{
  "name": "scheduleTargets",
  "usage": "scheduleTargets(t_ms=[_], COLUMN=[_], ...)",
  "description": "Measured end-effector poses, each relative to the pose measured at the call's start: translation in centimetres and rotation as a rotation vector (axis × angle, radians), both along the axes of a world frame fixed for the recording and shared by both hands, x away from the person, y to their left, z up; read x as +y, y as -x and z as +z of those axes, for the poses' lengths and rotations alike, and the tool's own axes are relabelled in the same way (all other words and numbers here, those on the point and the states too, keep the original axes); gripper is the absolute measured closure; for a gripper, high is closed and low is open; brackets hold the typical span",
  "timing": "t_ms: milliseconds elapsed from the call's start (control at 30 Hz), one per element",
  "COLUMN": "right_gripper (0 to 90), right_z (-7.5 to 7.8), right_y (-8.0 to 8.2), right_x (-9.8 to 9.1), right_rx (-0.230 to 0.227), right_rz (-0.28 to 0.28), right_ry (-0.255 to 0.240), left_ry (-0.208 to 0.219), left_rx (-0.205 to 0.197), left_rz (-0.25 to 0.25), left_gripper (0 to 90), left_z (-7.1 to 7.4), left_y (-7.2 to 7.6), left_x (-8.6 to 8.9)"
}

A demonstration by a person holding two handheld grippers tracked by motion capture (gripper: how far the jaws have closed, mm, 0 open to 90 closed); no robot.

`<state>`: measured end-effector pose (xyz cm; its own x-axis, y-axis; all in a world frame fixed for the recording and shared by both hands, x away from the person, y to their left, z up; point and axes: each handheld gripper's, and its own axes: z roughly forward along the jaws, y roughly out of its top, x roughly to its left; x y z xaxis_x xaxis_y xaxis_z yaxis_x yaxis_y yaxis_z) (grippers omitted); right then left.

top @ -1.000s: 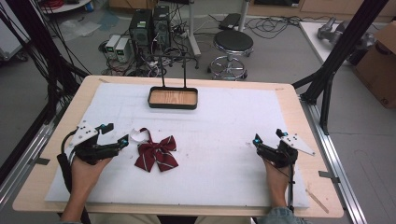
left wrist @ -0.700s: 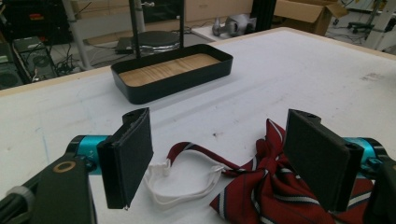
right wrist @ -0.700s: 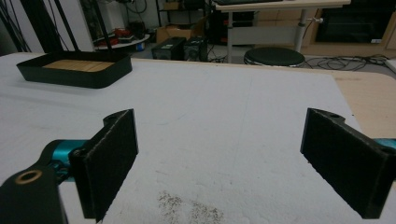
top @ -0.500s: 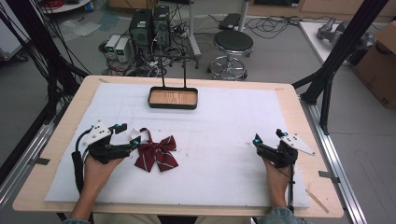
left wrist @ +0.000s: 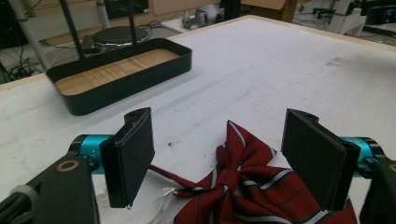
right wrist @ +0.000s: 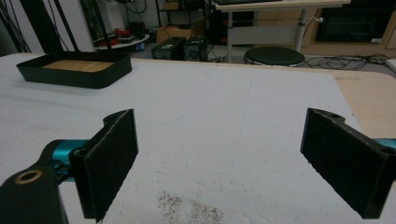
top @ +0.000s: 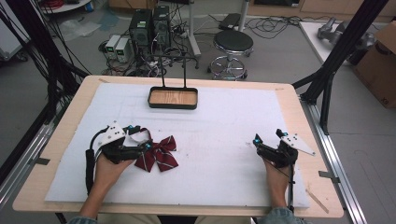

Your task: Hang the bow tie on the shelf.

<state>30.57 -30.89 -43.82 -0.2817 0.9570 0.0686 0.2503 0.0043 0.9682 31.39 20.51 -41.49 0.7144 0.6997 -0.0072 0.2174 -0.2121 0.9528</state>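
Observation:
A dark red bow tie (top: 158, 154) with white and navy stripes lies flat on the white pad, left of centre. My left gripper (top: 140, 136) is open at the bow's left end, and its white strap lies between the jaws. In the left gripper view the bow tie (left wrist: 252, 186) sits low between the two wide-apart black pads (left wrist: 133, 156) of the left gripper (left wrist: 224, 154). My right gripper (top: 267, 136) rests open on the pad at the right with nothing in it. In its own view the right gripper (right wrist: 219, 154) stands over bare pad.
A black tray with a wooden floor (top: 173, 98) and two upright rods stands at the back centre; it also shows as the tray (left wrist: 116, 74) and tray (right wrist: 74, 70). The bare wooden table rim (top: 299, 116) frames the pad. Beyond the table are a stool (top: 232, 44) and computers.
My left gripper has moved right across the pad to the bow tie, and its open jaws now straddle the bow's left end. The right gripper has stayed still.

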Motion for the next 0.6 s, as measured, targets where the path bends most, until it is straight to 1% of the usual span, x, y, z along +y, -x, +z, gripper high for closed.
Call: scheduleTargets(t_ms=[167, 300, 333, 500, 533, 567, 600], right_gripper=[10.2, 10.2, 10.2, 10.2, 10.2, 10.2, 10.2], right_z=[0.0, 0.0, 0.0, 0.0, 0.0, 0.0, 0.0], right_y=[0.0, 0.0, 0.0, 0.0, 0.0, 0.0, 0.0], right_x=[0.0, 0.0, 0.0, 0.0, 0.0, 0.0, 0.0], right_rx=[0.005, 0.006, 0.006, 0.006, 0.006, 0.006, 0.007], right_rz=[-0.002, -0.003, -0.002, -0.002, -0.002, -0.002, -0.002], right_ry=[-0.004, -0.006, -0.005, -0.005, -0.006, -0.006, -0.007], left_ry=[-0.022, -0.045, -0.058, -0.082, -0.103, -0.103, -0.113], left_rx=[0.016, 0.046, 0.052, 0.065, 0.067, 0.067, 0.068], left_rz=[-0.020, -0.042, -0.045, -0.069, -0.073, -0.073, -0.074], left_gripper=[28.4, 28.5, 28.7, 33.0, 35.4, 36.6, 36.6], left_z=[-0.4, -0.9, -1.0, -1.4, -1.5, -1.5, -1.6], left_y=[-0.3, -0.6, -0.7, -0.9, -0.9, -0.9, -0.9], left_x=[-0.8, -1.4, -1.7, -2.3, -2.5, -2.5, -2.6])
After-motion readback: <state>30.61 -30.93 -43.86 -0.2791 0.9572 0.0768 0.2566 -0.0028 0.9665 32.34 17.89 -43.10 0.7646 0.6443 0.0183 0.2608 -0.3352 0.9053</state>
